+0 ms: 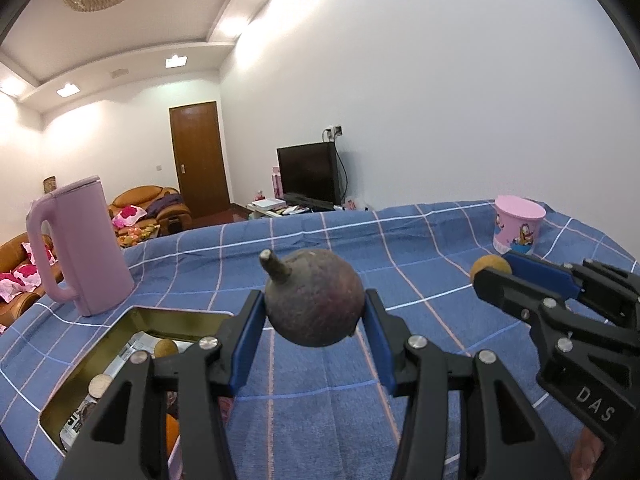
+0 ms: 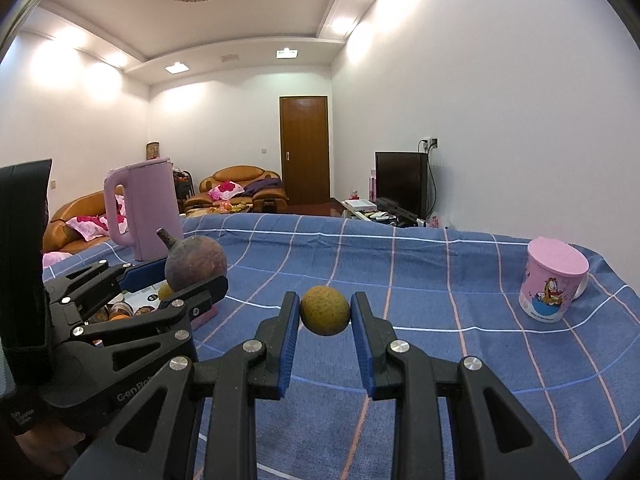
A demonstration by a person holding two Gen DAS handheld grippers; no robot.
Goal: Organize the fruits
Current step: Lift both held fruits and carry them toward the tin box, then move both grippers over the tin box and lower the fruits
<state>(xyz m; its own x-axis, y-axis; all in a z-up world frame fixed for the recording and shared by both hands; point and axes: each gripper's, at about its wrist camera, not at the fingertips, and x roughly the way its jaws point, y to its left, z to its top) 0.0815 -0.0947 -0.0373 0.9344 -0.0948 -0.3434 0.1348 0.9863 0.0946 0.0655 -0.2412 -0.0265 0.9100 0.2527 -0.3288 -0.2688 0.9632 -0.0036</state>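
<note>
My left gripper is shut on a dark purple mangosteen with a stub stem, held above the blue checked cloth. It also shows at the left of the right wrist view, with the mangosteen. My right gripper is shut on a small yellow-brown round fruit, held above the cloth; it shows at the right of the left wrist view, with the fruit. A gold tin tray lies lower left of the left gripper and holds several small fruits on newspaper.
A pink kettle stands on the cloth behind the tray. A pink cartoon cup with a lid stands at the far right, also in the right wrist view. The table edge runs along the back.
</note>
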